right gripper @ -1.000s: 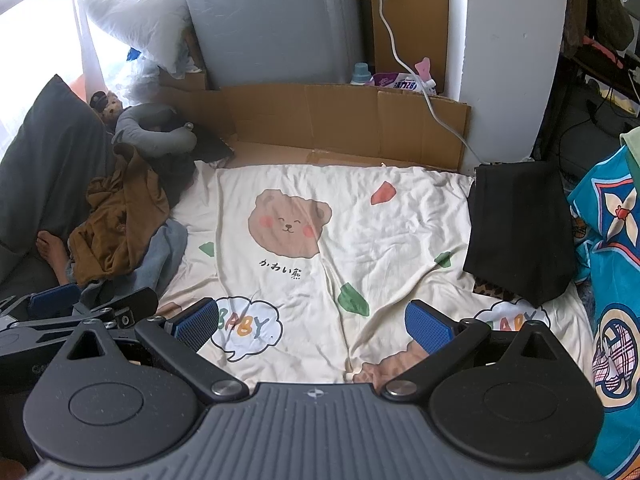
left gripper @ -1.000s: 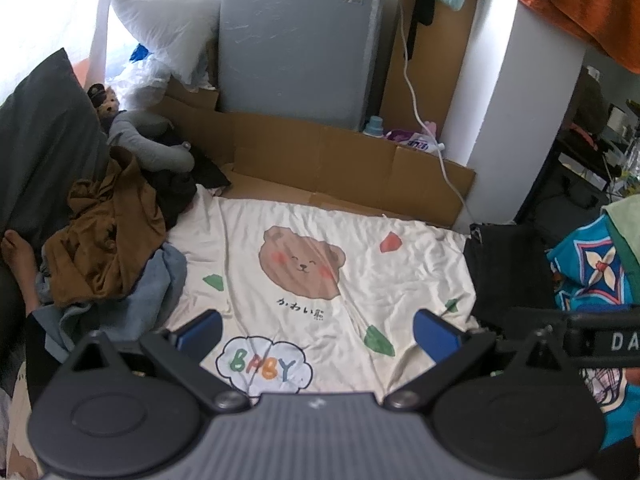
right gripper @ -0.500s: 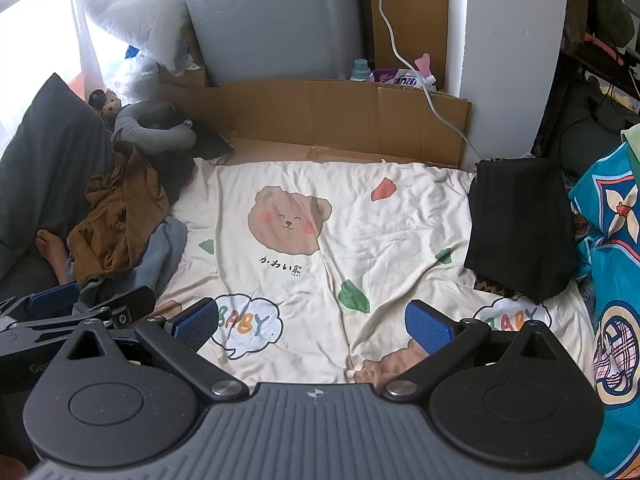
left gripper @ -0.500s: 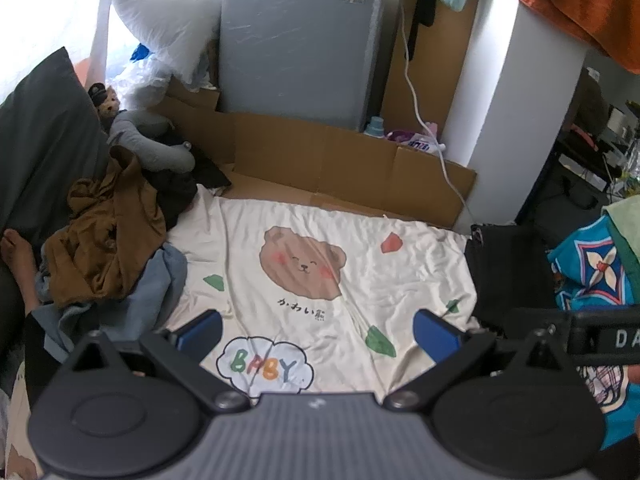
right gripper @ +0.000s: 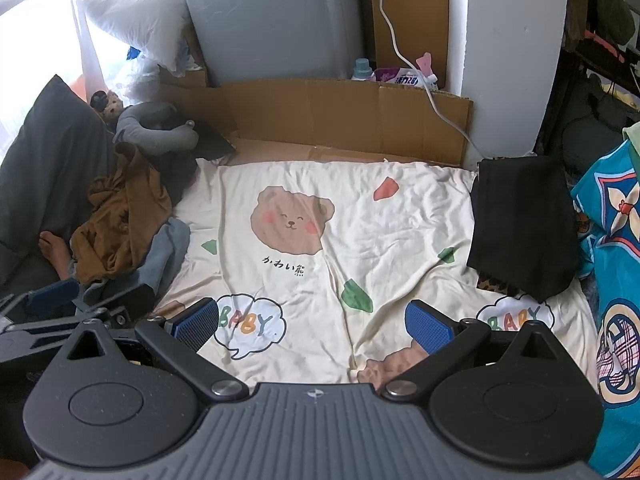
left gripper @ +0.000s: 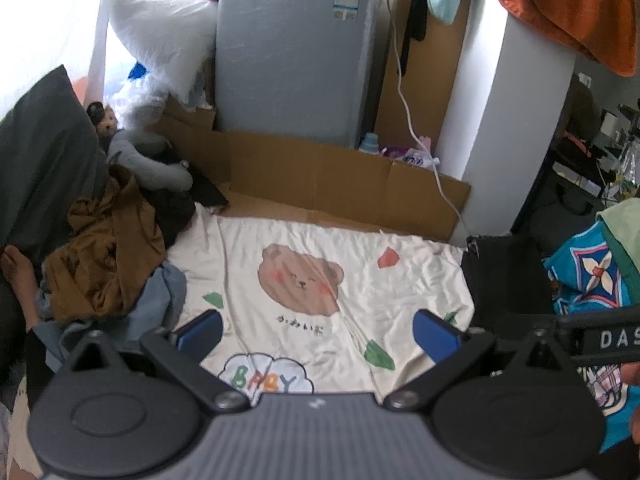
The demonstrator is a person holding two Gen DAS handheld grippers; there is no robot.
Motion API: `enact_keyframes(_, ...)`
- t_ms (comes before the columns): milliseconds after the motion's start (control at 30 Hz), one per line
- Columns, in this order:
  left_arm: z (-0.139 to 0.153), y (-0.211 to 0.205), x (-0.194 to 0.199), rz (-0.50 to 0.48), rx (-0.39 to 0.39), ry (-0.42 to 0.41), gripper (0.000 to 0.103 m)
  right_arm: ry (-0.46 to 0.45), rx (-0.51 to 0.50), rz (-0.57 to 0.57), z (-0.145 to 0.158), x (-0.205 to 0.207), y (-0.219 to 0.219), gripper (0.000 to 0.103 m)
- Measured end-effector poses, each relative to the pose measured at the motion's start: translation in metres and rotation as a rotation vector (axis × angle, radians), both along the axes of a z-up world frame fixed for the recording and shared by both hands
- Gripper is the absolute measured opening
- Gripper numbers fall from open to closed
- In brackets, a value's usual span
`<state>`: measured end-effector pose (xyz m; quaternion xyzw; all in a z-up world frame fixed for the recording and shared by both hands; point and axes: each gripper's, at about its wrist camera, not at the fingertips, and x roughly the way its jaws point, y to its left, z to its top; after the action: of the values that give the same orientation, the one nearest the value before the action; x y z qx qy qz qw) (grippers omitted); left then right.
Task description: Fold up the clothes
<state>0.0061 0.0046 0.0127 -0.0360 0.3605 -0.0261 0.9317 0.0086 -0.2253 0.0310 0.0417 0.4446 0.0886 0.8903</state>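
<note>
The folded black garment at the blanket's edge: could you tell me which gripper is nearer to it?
Right. The right gripper hovers open just short of the folded black garment, to its left; the left gripper, also open, sits farther left, by the clothes pile.

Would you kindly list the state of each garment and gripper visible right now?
left gripper: jaws open, empty, above the sheet.
right gripper: jaws open, empty.
brown garment: crumpled, unfolded, on the pile.
blue-grey garment: crumpled under the brown one.
black garment: folded flat at the sheet's edge.
bear-print sheet: spread out, wrinkled.
</note>
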Motion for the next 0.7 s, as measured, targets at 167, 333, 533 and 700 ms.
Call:
enact_keyframes(167, -0.002, 0.0, -0.002, -0.004, 0.0, -0.006, 0.102, -0.021, -0.019, -0.007, 0.003, -0.002, 0.001, 0.102)
enact_keyframes(333, -0.005, 0.003, -0.004, 0.021, 0.009, -0.002, 0.102, -0.041, -0.005, -0.001, 0.009, -0.001, 0.002, 0.102)
enact_keyframes(533, -0.002, 0.009, -0.009, 0.032, 0.008, -0.034, 0.102, 0.012, 0.015, 0.014, 0.004, 0.001, 0.006, 0.102)
enact_keyframes(700, -0.002, 0.013, -0.012, 0.059, 0.004, -0.052, 0.102, 0.011, 0.024, 0.006, 0.003, 0.001, 0.005, 0.102)
